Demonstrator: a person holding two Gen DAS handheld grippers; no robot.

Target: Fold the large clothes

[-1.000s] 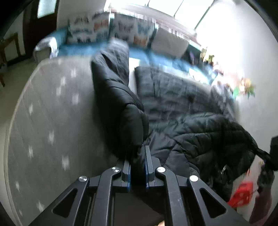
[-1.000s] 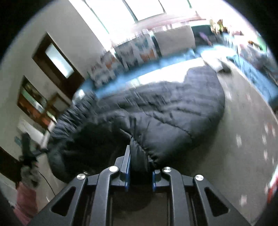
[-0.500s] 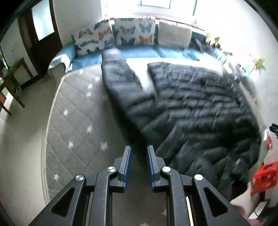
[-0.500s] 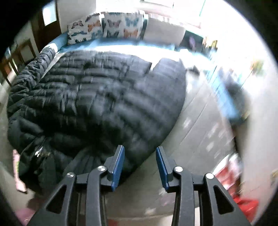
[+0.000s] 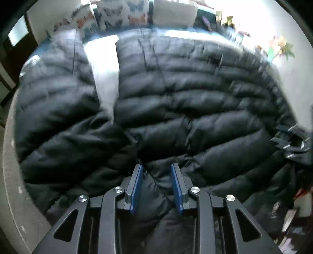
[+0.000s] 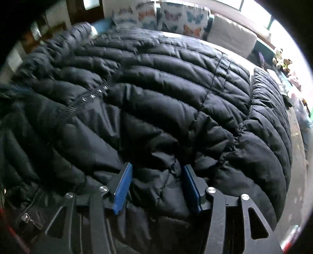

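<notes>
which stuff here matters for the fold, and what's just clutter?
In play:
black puffer jacket
left claw, jaws opening, jacket fabric between them
right claw, jaws opening, jacket fabric between them

Lying about:
butterfly cushions
white cushion
grey star rug

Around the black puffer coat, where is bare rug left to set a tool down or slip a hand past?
Bare rug borders the puffer coat along its left edge, and a narrow wedge lies between sleeve and body. In the right wrist view, a strip runs beside the right sleeve. Near the cushions it is crowded.
</notes>
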